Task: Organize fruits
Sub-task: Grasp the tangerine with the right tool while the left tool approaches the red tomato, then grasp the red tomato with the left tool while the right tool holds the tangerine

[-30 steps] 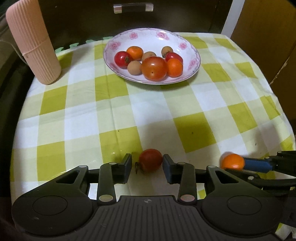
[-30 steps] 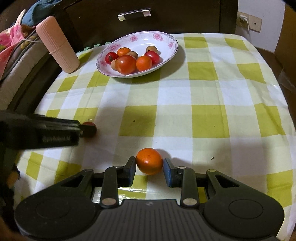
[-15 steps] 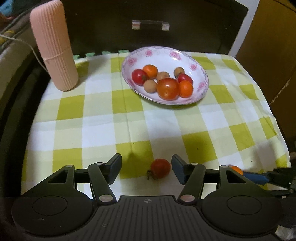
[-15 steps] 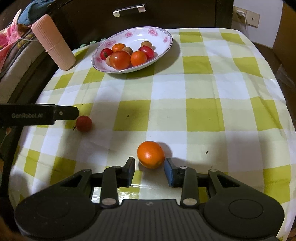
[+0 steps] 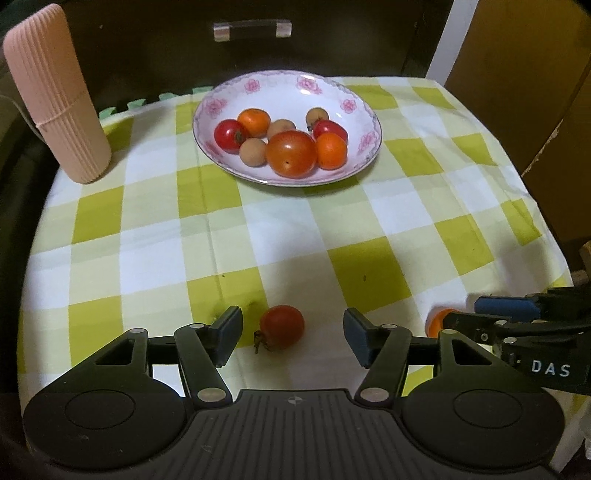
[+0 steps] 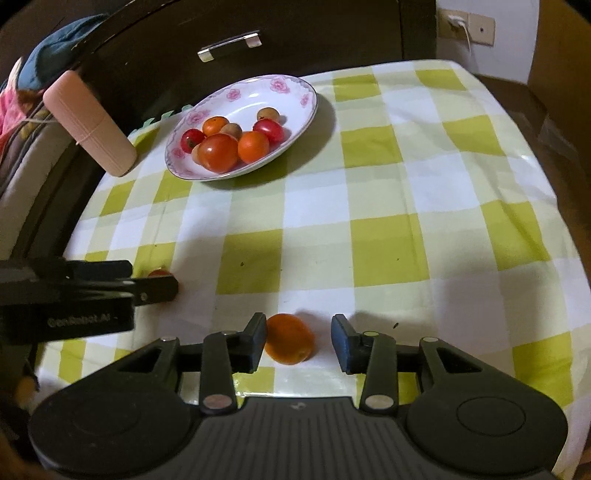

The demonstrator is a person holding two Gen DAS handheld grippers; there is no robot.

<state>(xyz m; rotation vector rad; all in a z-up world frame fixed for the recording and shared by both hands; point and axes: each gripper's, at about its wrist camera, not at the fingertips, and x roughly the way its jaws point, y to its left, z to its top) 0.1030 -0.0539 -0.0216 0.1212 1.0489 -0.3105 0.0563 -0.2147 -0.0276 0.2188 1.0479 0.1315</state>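
Left gripper (image 5: pixel 291 334) hovering low over the tabletop (image 5: pixel 388 229) at the bottom of the left wrist view, jaws standing wide. Small red tomato (image 5: pixel 281 326) lying on the checked cloth (image 5: pixel 155 236) between the jaws, nearer the left one, touching neither pad. Stem pointing toward the lower left of the frame.

Right gripper (image 6: pixel 298 341) hovering at the bottom of the right wrist view, jaws opening, gap narrow. Orange fruit (image 6: pixel 290 338) resting on the cloth between them, sitting right against the left jaw, clear of the right one; contact with the left pad not determinable.

Same orange fruit (image 5: pixel 435 320) showing only partly at the right edge of the left wrist view, behind the right gripper's fingers (image 5: pixel 506 306). Same red tomato (image 6: pixel 159 273) peeking out at the left of the right wrist view, mostly hidden by the left gripper's finger (image 6: pixel 155 288).

Flowered plate (image 5: pixel 258 86) sitting in the upper centre of the left wrist view, holding a large tomato (image 5: pixel 291 153), two small red tomatoes, two orange fruits and three small brownish round fruits. Plate well apart from both loose fruits.

Ribbed pink cylinder (image 5: pixel 55 96) standing at the upper left, near the tabletop's edge. Dark drawer front with a metal handle (image 5: pixel 252 29) showing behind the plate.
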